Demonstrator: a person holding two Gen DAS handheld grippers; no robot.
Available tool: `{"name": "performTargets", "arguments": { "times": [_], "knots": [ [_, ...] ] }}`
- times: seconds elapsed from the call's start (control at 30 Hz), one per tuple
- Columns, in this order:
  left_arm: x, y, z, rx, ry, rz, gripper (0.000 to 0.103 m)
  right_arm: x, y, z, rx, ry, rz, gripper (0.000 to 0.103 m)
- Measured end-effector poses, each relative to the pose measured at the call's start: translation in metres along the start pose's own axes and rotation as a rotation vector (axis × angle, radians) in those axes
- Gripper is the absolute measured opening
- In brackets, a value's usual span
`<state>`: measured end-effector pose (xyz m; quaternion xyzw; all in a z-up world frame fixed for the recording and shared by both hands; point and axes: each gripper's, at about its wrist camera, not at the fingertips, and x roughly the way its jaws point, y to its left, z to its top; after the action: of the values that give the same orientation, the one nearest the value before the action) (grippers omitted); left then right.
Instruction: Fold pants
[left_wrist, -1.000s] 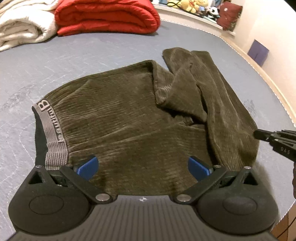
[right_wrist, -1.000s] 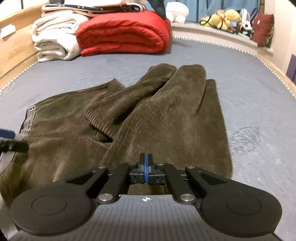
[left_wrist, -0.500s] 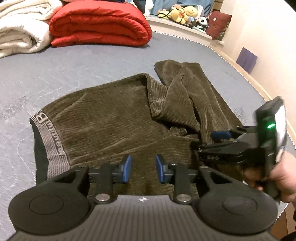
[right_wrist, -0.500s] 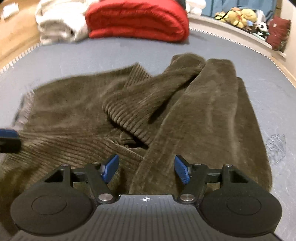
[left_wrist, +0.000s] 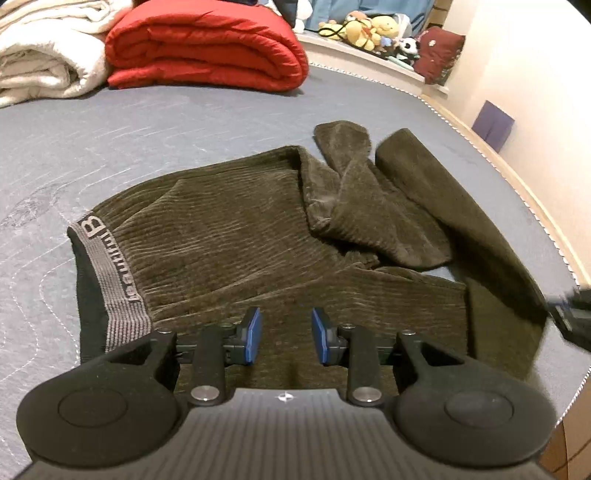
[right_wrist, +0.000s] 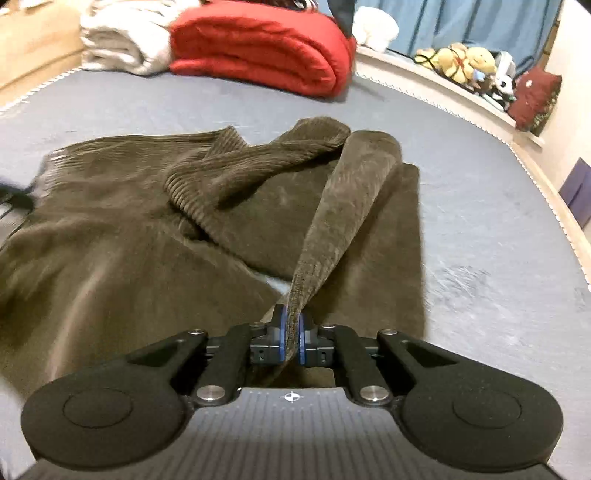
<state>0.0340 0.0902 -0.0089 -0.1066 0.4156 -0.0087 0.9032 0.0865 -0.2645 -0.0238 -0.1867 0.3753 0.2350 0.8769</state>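
Dark olive corduroy pants (left_wrist: 236, 236) lie on a grey-blue mattress (left_wrist: 110, 140), grey waistband (left_wrist: 107, 266) at the left, legs folded back at the right. My left gripper (left_wrist: 286, 338) is open, hovering just above the near hem of the pants, touching nothing. My right gripper (right_wrist: 291, 332) is shut on an edge of one pant leg (right_wrist: 347, 206) and lifts it into a taut strip above the rest of the pants (right_wrist: 110, 229). The right gripper shows blurred at the right edge of the left wrist view (left_wrist: 572, 314).
A folded red quilt (left_wrist: 207, 44) and a cream blanket (left_wrist: 44, 55) lie at the far side of the mattress. Stuffed toys (left_wrist: 373, 29) sit on a ledge beyond. The mattress edge (left_wrist: 546, 221) runs along the right by the wall.
My right gripper opened, then shut on the pant leg edge and lifted it up to the right. My left gripper narrowed from wide open to partly open.
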Motion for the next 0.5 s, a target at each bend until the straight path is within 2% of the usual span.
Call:
{"name": "performTargets", "arguments": {
  "times": [0.1,0.2,0.3,0.37,0.43,0.5],
  "knots": [
    [-0.005,-0.006,0.0,0.007,-0.004,-0.024,0.035,-0.035,-0.026,-0.049,-0.034,0.081,0.086,0.006],
    [-0.005,-0.013,0.0,0.017,-0.003,-0.037,0.036,-0.045,-0.041,-0.093,-0.026,0.205,0.14,0.008],
    [-0.001,-0.02,-0.001,0.023,0.005,-0.038,0.048,-0.051,-0.044,-0.099,0.004,0.2,0.134,0.009],
    [0.003,-0.023,-0.002,0.033,0.012,-0.033,0.05,-0.063,-0.046,-0.083,0.032,0.109,0.125,0.02],
    [0.006,-0.025,-0.005,0.043,0.023,-0.028,0.05,-0.072,-0.049,-0.065,0.068,0.011,0.105,0.058],
    [0.01,-0.025,-0.006,0.049,0.032,-0.024,0.05,-0.07,-0.049,-0.047,0.095,-0.069,0.059,0.066]
  ]
}}
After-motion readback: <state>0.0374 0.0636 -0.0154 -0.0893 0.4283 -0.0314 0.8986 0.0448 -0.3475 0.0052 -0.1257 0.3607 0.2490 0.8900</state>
